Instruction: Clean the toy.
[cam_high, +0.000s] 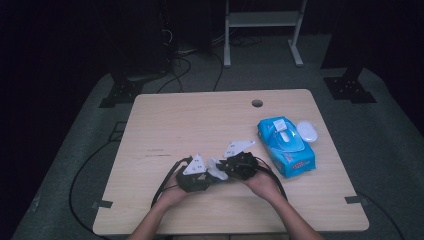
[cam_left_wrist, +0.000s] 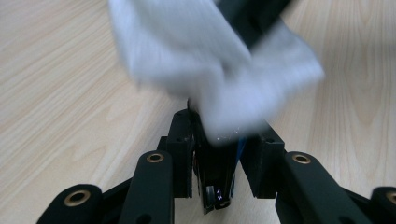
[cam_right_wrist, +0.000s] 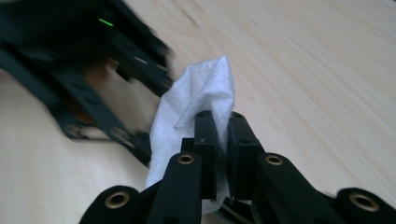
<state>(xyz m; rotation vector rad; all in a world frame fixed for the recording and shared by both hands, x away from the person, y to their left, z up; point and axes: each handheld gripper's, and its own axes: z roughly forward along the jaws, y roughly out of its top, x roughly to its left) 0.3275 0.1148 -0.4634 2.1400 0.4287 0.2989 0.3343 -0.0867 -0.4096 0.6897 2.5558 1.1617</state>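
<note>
High view: left claw (cam_high: 212, 176) and right claw (cam_high: 227, 169) meet tip to tip near the bench's (cam_high: 200, 125) near edge, about mid-width. A white wipe (cam_high: 216, 168) sits bunched between the two tips, low over the bench top. Both hands come in from the near edge. A blue wipe pack (cam_high: 286, 140) lies toward the right edge, flap up, with a white lid (cam_high: 307, 131) just beside it on the side toward that edge. A round hole (cam_high: 257, 103) sits near the far edge.

Left gripper view: left claw (cam_left_wrist: 219, 135) is clenched on the wipe (cam_left_wrist: 215, 70); the jaws pinch its lower edge, the rest fans out blurred above them. The other claw's dark body enters at the top, in the wipe.

Right gripper view: right claw (cam_right_wrist: 222, 128) is clenched on the wipe (cam_right_wrist: 196, 102), jaws nearly together with cloth pinched between them and a peak standing up above the tips. The left claw (cam_right_wrist: 140, 84) is close by at upper left, blurred, against the wipe's far side. Bare bench wood on the right.
</note>
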